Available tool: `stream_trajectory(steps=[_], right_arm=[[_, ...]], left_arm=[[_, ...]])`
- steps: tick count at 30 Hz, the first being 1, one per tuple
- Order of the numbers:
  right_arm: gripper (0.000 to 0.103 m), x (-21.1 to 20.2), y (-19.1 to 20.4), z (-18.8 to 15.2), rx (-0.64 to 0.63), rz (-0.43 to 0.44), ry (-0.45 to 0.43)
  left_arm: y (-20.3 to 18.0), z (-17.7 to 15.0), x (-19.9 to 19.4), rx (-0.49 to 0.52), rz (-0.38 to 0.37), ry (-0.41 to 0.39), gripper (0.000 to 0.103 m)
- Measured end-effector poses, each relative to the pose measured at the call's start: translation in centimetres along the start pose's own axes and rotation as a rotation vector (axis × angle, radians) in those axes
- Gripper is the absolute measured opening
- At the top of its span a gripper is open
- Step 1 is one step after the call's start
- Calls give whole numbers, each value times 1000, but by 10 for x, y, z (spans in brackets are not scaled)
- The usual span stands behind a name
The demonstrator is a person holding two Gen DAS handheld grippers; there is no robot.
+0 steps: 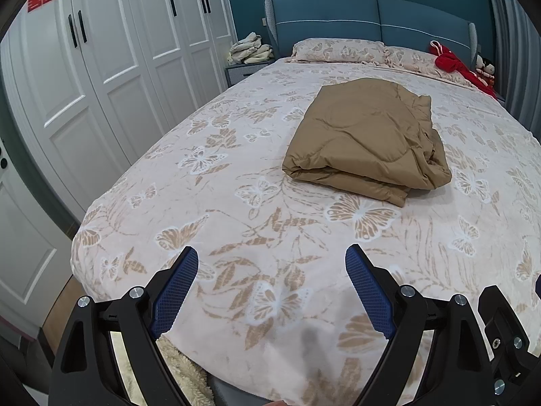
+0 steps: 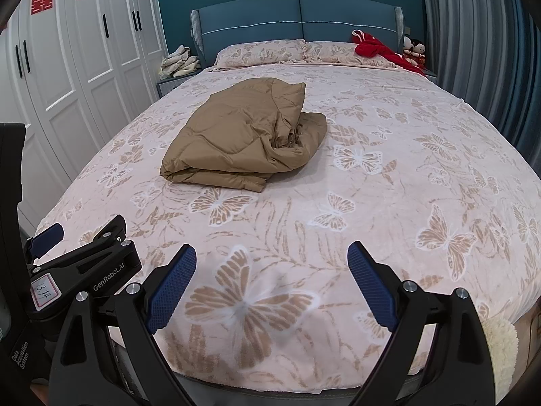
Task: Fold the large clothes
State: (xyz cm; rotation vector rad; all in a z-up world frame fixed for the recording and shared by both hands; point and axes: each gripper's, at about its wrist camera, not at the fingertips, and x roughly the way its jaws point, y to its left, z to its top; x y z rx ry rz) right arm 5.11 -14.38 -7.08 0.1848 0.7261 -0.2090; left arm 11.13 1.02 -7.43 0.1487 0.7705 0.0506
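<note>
A tan quilted jacket [image 1: 365,138] lies folded in a thick bundle on the butterfly-print bedspread [image 1: 236,209], near the middle of the bed. Both the left tongs [image 1: 271,291] and the right tongs [image 2: 272,287] hang over the foot of the bed, spread wide and empty, well apart from the jacket.

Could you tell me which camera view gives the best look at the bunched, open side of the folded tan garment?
The right wrist view: the garment turns its crumpled open side toward that camera, so the gathered layers show. In the left wrist view the garment shows mostly its smooth top and folded near edge, with the bunching foreshortened along its right side.
</note>
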Motion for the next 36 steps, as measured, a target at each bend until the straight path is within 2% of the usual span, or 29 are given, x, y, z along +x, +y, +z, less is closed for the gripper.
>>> stream_trajectory(steps=[21, 36], right_arm=[[89, 0, 0, 0, -1, 1, 4], [88, -3, 2, 0, 8, 4, 4]], left_arm=[[4, 3, -2, -7, -11, 1, 88], [1, 4, -7, -14, -13, -31, 86]])
